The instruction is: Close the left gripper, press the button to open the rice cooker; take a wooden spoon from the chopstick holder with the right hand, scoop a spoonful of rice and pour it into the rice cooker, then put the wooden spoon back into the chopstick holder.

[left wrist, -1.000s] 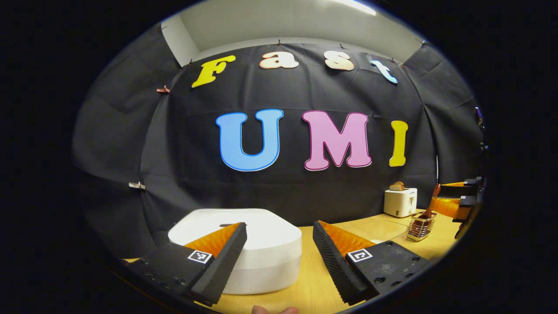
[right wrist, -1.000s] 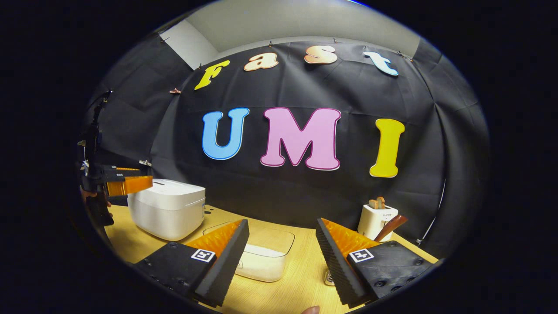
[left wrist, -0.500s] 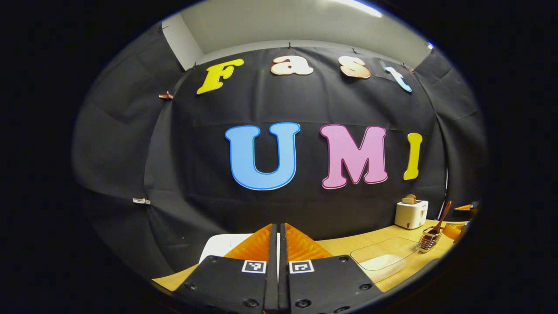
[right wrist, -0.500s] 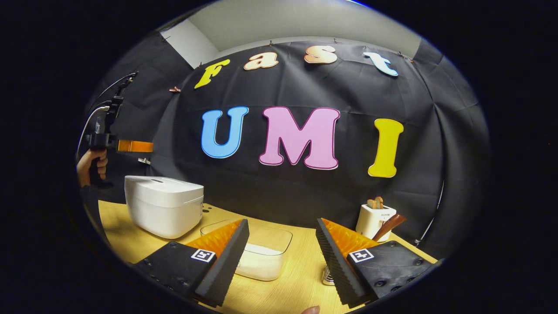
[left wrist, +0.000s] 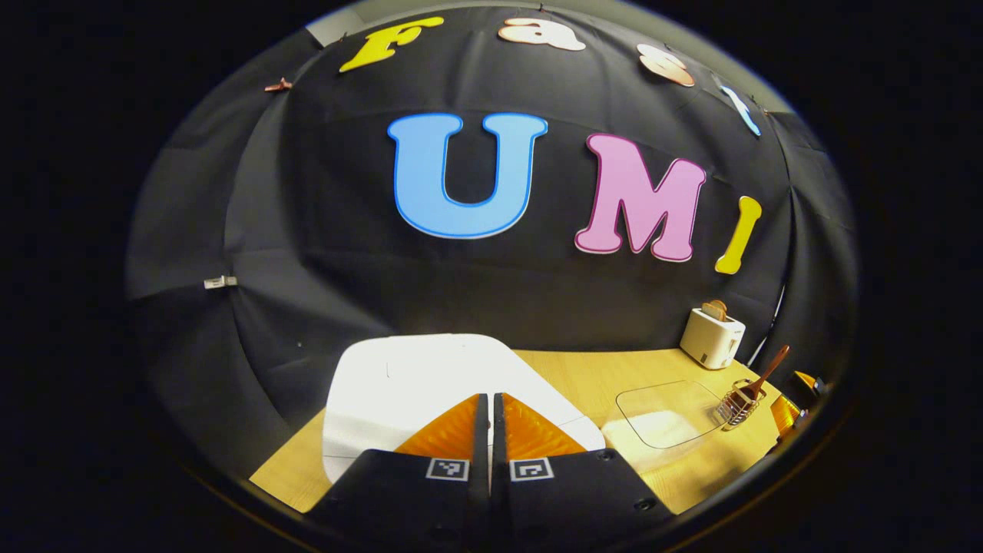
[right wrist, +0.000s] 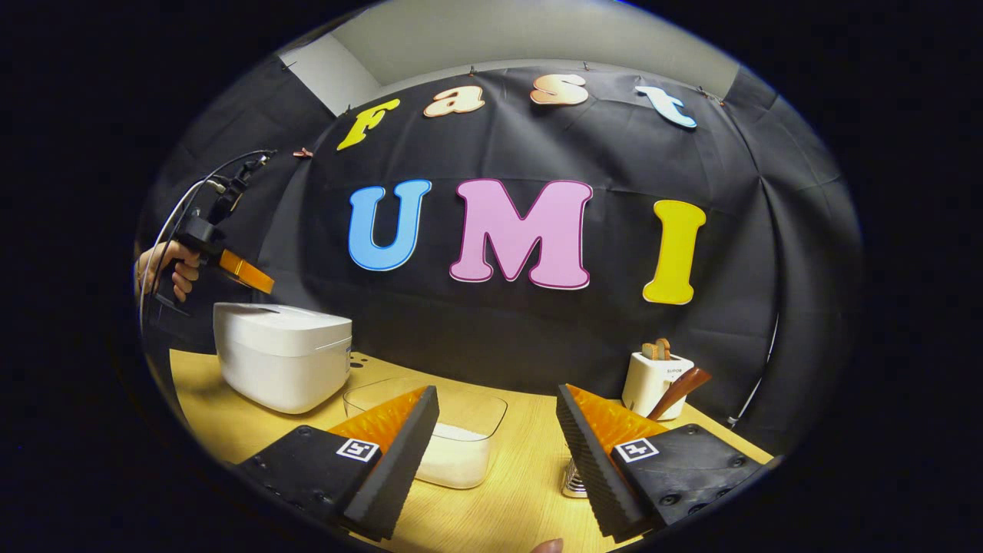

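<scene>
Left gripper view shows my left gripper (left wrist: 489,399) pinched closed, empty, above the shut rice cooker (left wrist: 430,384). Right gripper (right wrist: 498,438) gapes wide. If I descend off-centre, I may miss the button and shove the cooker.

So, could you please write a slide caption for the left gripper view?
Shut left gripper poised above the closed white rice cooker, with the wooden spoon standing in the chopstick holder.

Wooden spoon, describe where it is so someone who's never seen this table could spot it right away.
Start at the white toaster at the table's back right corner. Just in front of it stands a small wire holder, beside the clear rice container. The wooden spoon is the brown handle leaning out of that holder, the only utensil there.
</scene>
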Action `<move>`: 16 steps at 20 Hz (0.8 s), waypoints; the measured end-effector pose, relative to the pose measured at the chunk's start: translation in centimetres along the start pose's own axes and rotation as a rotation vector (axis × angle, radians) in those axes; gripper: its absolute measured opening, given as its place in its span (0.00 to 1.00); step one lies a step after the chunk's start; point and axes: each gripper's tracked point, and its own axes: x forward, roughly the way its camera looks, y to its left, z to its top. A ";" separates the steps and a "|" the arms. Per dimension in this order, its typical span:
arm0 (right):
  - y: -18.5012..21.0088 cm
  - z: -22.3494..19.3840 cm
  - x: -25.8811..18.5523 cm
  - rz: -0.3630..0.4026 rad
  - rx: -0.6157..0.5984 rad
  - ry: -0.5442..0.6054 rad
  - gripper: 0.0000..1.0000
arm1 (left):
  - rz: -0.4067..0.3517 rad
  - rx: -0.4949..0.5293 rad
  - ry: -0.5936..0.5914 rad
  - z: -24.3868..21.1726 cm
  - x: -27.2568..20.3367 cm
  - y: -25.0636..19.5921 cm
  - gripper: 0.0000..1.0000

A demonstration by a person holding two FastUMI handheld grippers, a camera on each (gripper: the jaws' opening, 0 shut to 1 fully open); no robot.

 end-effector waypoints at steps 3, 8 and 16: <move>-0.2 -0.4 0.0 -0.003 0.005 0.004 0.95 | 0.034 0.021 0.033 -0.5 0.8 1.0 0.05; -0.6 -0.8 0.1 -0.007 0.014 0.012 0.95 | 0.031 0.020 0.089 -1.7 1.6 1.1 0.05; -0.8 -1.2 0.3 -0.009 0.013 0.017 0.95 | 0.015 -0.004 0.161 -3.4 2.3 1.3 0.06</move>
